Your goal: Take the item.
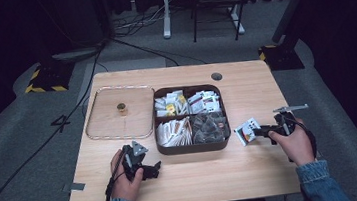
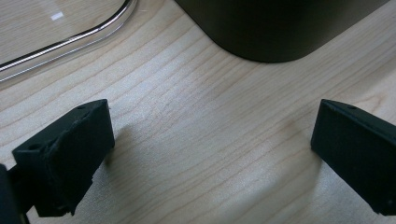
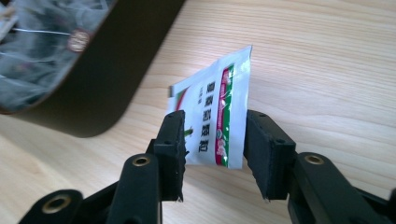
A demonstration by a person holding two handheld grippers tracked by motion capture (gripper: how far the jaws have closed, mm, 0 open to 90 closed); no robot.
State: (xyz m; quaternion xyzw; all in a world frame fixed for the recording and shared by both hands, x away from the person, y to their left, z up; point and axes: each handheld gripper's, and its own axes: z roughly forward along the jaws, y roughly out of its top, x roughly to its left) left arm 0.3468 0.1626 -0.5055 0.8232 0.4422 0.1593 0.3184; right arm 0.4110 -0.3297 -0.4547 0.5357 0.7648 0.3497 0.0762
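A white sachet (image 3: 219, 107) with green and red print stands on edge between the jaws of my right gripper (image 3: 215, 120). The jaws sit a little apart and flank it without squeezing. In the high view the sachet (image 1: 247, 132) lies just right of the dark compartment box (image 1: 191, 147), at the tip of my right gripper (image 1: 263, 132). My left gripper (image 1: 153, 169) rests on the table by the box's front left corner. Its jaws (image 2: 210, 121) are wide open over bare wood with nothing between them.
The box (image 3: 116, 70) holds several tea bags and sachets in separate compartments. A clear lid (image 1: 120, 112) with a small knob lies flat to its left, its edge (image 2: 70, 42) close to my left gripper. A cable hole (image 1: 216, 76) is at the table's back.
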